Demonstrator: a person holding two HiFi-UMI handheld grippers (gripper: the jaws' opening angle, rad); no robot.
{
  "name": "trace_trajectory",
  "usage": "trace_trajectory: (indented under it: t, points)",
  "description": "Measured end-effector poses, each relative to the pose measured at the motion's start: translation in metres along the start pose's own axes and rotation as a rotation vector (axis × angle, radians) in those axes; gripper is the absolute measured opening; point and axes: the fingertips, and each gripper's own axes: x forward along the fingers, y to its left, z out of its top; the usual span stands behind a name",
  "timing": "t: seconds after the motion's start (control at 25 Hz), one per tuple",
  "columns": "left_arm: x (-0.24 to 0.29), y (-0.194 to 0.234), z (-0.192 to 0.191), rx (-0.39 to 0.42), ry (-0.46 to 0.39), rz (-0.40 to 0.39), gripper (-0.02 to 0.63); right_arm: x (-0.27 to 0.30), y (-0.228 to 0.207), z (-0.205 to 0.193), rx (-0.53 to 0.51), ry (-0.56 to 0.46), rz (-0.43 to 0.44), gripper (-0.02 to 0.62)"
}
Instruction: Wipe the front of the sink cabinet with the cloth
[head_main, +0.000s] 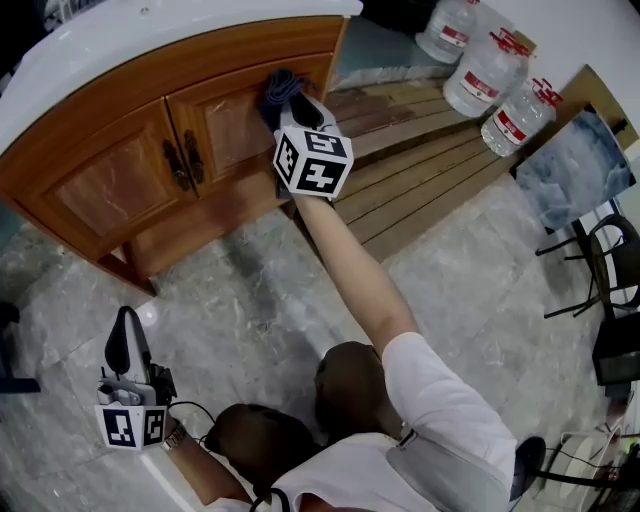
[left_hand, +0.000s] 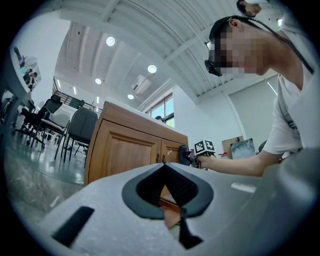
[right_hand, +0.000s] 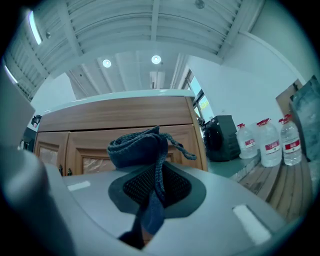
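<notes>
The wooden sink cabinet with a white top fills the upper left of the head view. My right gripper is shut on a dark blue knitted cloth and holds it against the upper right corner of the right door. In the right gripper view the bunched cloth sticks out past the jaws, close to the cabinet front. My left gripper hangs low over the floor at the lower left, shut and holding nothing. Its own view shows the cabinet from the side.
Two dark handles sit where the doors meet. Wooden planks lie right of the cabinet, with large water bottles behind them. A leaning picture and black chairs stand at the right. The floor is grey marble.
</notes>
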Motion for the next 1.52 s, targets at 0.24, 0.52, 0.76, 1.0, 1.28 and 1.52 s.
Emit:
trace_trajectory:
  t: [0.24, 0.52, 0.76, 1.0, 1.28, 1.52]
  points:
    - [0.006, -0.007, -0.002, -0.003, 0.002, -0.017, 0.002, -0.005, -0.050, 0.012, 0.025, -0.007, -0.083, 0.057]
    - [0.011, -0.009, -0.006, -0.016, 0.006, -0.026, 0.002, -0.005, -0.090, 0.022, 0.054, -0.008, -0.146, 0.055]
    - [0.013, -0.011, -0.006, -0.013, 0.004, -0.032, 0.002, -0.005, -0.095, 0.024, 0.056, -0.003, -0.145, 0.055]
    - [0.011, -0.011, -0.008, -0.011, 0.004, -0.025, 0.002, -0.024, -0.069, 0.022, 0.047, -0.029, -0.084, 0.055]
    - [0.013, -0.017, -0.008, -0.003, 0.004, -0.039, 0.002, -0.065, 0.045, 0.005, 0.010, -0.027, 0.200, 0.055]
    - [0.003, -0.014, -0.004, 0.013, 0.004, -0.014, 0.002, -0.100, 0.190, -0.029, -0.024, 0.021, 0.544, 0.055]
